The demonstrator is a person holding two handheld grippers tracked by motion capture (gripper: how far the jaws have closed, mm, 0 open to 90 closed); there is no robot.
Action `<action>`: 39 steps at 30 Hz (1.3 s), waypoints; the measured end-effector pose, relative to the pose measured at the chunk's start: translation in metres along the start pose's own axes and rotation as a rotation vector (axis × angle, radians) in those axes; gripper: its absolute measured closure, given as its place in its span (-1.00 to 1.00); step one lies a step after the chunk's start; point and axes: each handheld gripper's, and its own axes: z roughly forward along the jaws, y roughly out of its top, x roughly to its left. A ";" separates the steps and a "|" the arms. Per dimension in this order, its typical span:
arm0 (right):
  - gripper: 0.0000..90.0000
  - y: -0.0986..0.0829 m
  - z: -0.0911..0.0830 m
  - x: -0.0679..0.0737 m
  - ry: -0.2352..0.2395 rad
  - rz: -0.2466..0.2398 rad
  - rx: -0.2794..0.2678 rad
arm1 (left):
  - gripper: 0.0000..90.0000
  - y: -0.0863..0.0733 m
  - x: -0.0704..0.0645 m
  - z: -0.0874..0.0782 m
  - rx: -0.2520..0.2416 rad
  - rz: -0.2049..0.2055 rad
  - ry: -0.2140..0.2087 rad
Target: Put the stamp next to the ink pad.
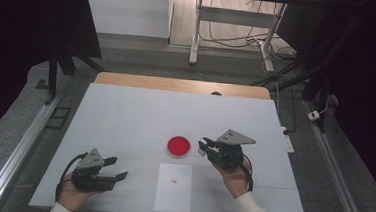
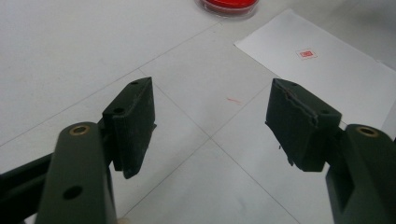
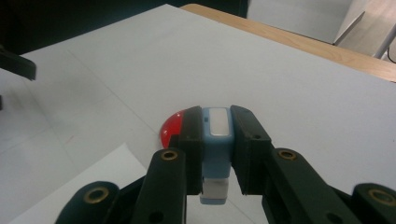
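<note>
Stamp work on my white tabletop (image 1: 125,116): my right gripper (image 1: 204,147) has its jaws closed against the two sides of a small pale-blue plastic stamp with a white label window (image 3: 216,140), and in the right gripper view the block sits clamped between the black pads (image 3: 192,140). From the high view I see that gripper held just to the right of the round red ink pad in its clear shallow dish (image 1: 178,146), near it but not touching. A white rectangular sheet of paper (image 1: 173,190) lies just in front of the dish, with a small red square imprint (image 2: 306,54) on it. My left gripper (image 1: 119,167) rests low at the left of the sheet, jaws spread wide with nothing between them.
</note>
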 end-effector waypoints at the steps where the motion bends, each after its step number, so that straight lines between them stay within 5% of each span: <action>1: 0.66 0.000 0.003 -0.001 0.002 0.003 0.004 | -0.27 0.000 0.000 0.000 0.000 0.000 0.000; 17: 0.66 0.002 0.043 -0.017 -0.023 0.006 0.065 | -0.27 0.000 0.002 0.001 0.004 -0.002 0.002; 39: 0.68 -0.008 0.079 -0.031 -0.069 0.013 0.058 | -0.27 -0.001 0.004 0.000 0.002 -0.009 0.010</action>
